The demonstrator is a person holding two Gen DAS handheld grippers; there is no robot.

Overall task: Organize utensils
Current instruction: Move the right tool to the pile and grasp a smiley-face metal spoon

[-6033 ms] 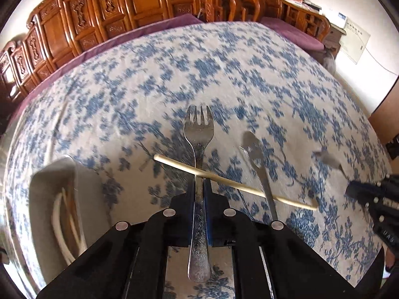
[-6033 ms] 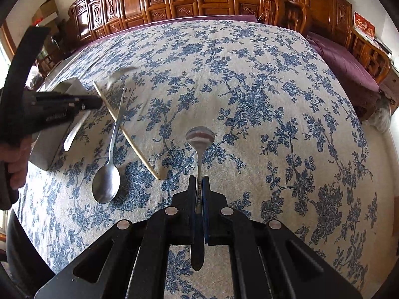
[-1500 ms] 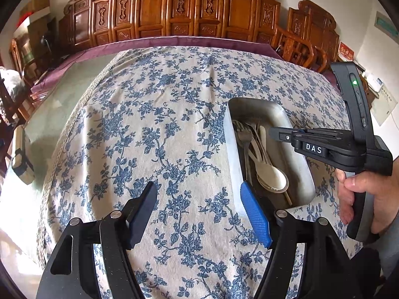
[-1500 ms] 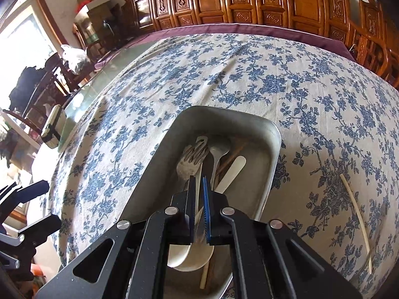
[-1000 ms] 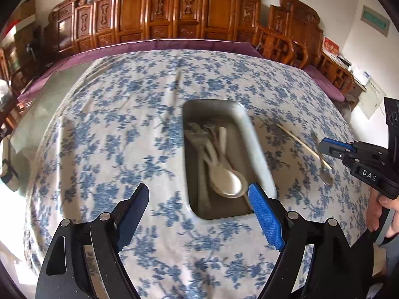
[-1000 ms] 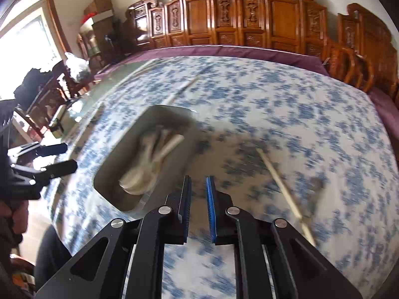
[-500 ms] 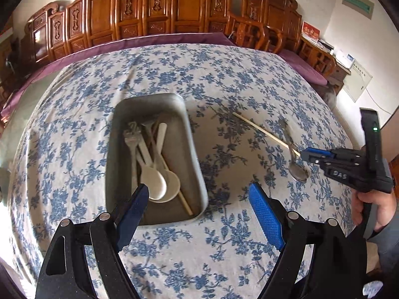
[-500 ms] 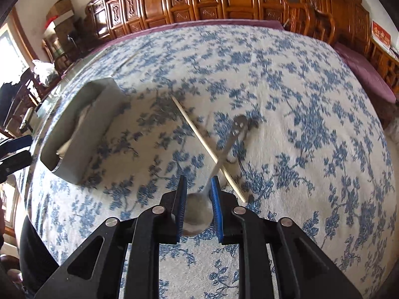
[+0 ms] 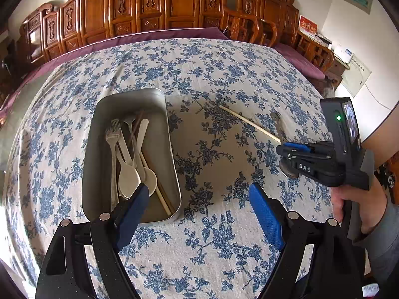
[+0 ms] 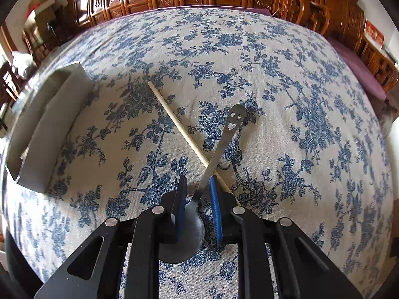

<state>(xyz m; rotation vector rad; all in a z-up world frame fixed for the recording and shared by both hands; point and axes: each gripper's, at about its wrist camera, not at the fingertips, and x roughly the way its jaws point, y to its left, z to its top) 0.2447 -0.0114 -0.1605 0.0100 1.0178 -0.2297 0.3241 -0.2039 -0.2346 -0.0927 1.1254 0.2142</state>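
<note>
The right gripper (image 10: pixel 197 205) straddles the neck of the steel spoon (image 10: pixel 219 147), its jaws closing but not yet clamped; the spoon's handle runs away up-right to its smiley end and lies across a pale chopstick (image 10: pixel 174 117). The left gripper (image 9: pixel 199 206) hangs wide apart and empty, further from the spoon. At far left, the metal tray (image 9: pixel 172 149) holds forks, pale spoons and chopsticks.
</note>
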